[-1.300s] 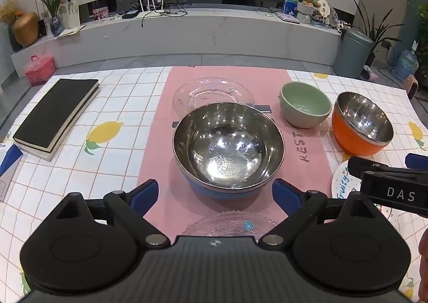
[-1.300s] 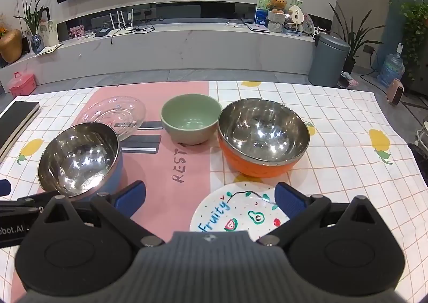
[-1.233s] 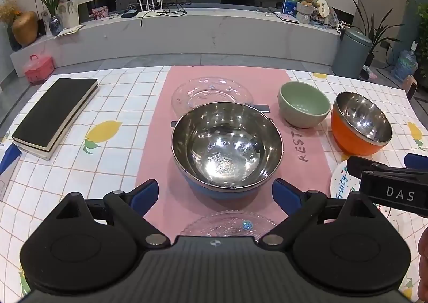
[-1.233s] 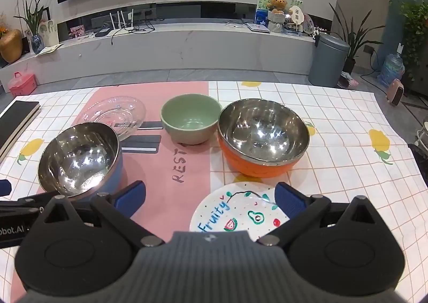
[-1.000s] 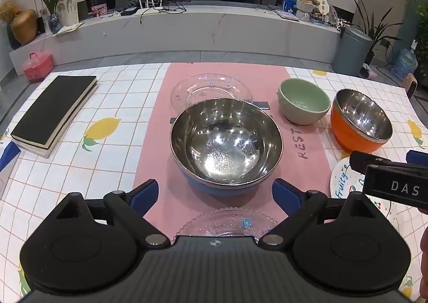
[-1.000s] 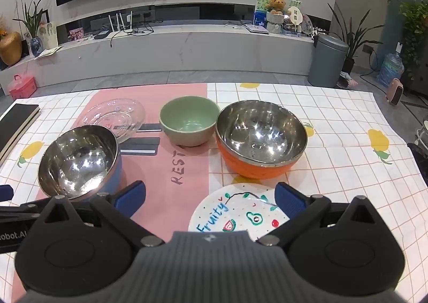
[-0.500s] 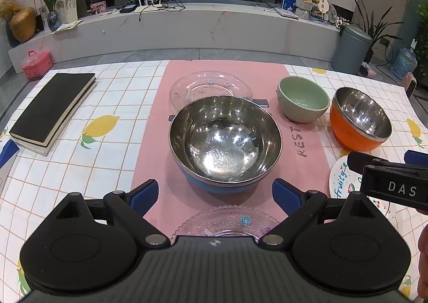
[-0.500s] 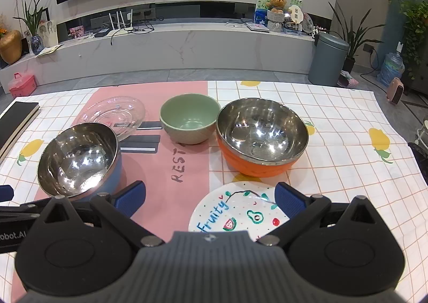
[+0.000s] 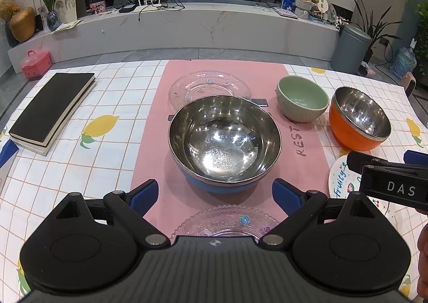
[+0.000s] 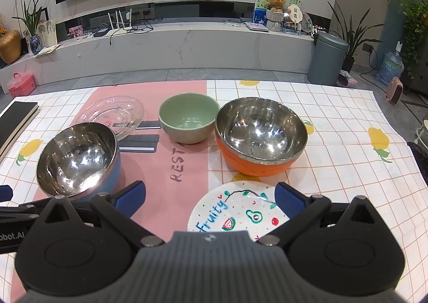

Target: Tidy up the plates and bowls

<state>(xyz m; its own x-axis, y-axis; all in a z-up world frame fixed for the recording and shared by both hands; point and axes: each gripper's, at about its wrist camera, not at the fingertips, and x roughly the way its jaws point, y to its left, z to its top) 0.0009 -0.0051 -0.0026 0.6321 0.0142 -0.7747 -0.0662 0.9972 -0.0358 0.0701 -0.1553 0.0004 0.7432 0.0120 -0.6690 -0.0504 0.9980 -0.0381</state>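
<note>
A blue-sided steel bowl [image 9: 224, 142] [image 10: 76, 159] stands on the pink mat just ahead of my left gripper [image 9: 215, 192], which is open and empty. A clear glass plate [image 9: 227, 221] lies under that gripper and another glass plate [image 9: 210, 86] [image 10: 112, 113] sits behind the bowl. To the right are a green bowl [image 9: 302, 98] [image 10: 188, 117] and an orange-sided steel bowl [image 9: 358, 118] [image 10: 260, 134]. My right gripper [image 10: 210, 197] is open above a white "Fruity" plate [image 10: 238, 213] [image 9: 341, 175], in front of the orange bowl.
A black book [image 9: 52, 107] [image 10: 13, 121] lies at the table's left side. Dark cards [image 10: 139, 143] rest on the mat between the glass plate and the blue bowl. A person's hand [image 9: 422, 257] shows at the right edge. The checked tablecloth [image 10: 347, 163] spreads to the right.
Both grippers have pulled back slightly toward the near edge, so more of the near glass plate and the "Fruity" plate shows. No object has moved.
</note>
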